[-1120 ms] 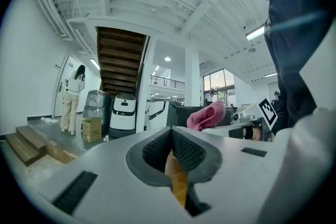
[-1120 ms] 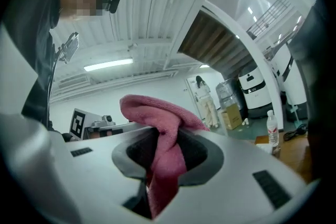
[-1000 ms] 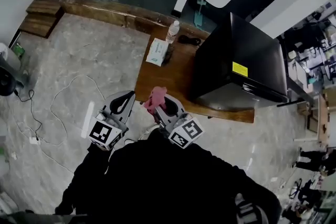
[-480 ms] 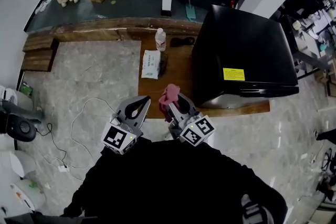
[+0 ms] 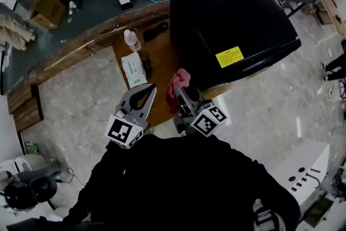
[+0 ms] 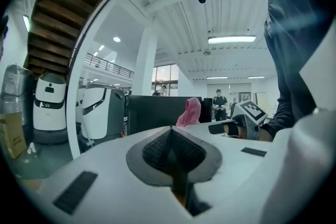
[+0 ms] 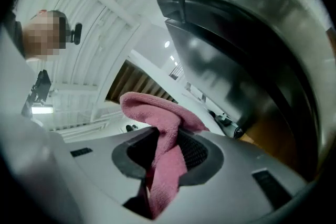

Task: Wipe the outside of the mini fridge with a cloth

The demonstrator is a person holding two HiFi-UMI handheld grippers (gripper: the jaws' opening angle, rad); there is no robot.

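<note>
Since 0.5 s ago the head view had swung: the mini fridge [image 5: 232, 24] moved from centre-right to the upper right of frame, and both grippers ended closer to its near corner. Head view: fridge stood on the wooden table [image 5: 157, 57], w/ a water bottle [image 5: 131, 39] and a wipes packet [image 5: 133, 69] to its left. The right gripper [image 5: 180, 93] sat mid-frame clenched on the pink cloth [image 5: 177, 81], which was just beside the fridge's lower-left corner; contact couldn't be told. The left gripper [image 5: 148, 91] was left of it, over the table edge. Left gripper view: left gripper [image 6: 170, 132] had its jaws pressed together w/ nothing between them; cloth [image 6: 190, 112] showed centre-frame against the dark fridge [image 6: 152, 113], w/ the right gripper [image 6: 247, 115] at right. Right gripper view: right gripper [image 7: 167, 150] pinched a bunched fold of cloth [image 7: 152, 107], a loose lobe flopping over the jaw tips; the glossy fridge [image 7: 247, 50] filled the upper right. Judgement: cloth looked soft, light and limp, so it would prob. drape and slip unless gripped deep by the bunch, leaving a pad out front. Fridge looked heavy, rigid and smooth, so it should take wiping pressure w/o shifting.
</note>
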